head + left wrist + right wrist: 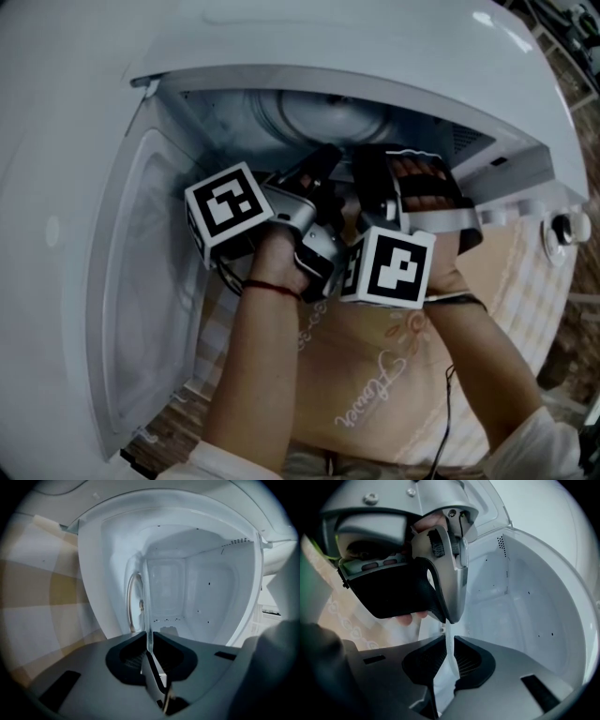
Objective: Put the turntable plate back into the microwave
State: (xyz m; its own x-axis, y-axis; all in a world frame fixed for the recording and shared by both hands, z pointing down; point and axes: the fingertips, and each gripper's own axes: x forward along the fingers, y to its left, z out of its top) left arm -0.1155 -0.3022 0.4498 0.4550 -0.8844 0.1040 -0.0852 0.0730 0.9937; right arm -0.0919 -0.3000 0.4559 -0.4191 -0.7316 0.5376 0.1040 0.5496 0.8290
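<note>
Glass nearest: clear round turntable plate (pixel 146 602) pinched edge-on at its rim, clamped by left gripper (pixel 149 637) and likewise by right gripper (pixel 449 641), pads pressing on both faces. Probably held two-handed, grips close together, to stop smooth, heavy glass from tipping or slipping on the way through the opening. Poised at the mouth of boxy white microwave (pixel 328 37), hinged door (pixel 141 281) swung wide to the left for room. Beyond, pale enamel cavity (pixel 206 592) bare as far as shows; plate partly inside, not yet lying on the floor.
</note>
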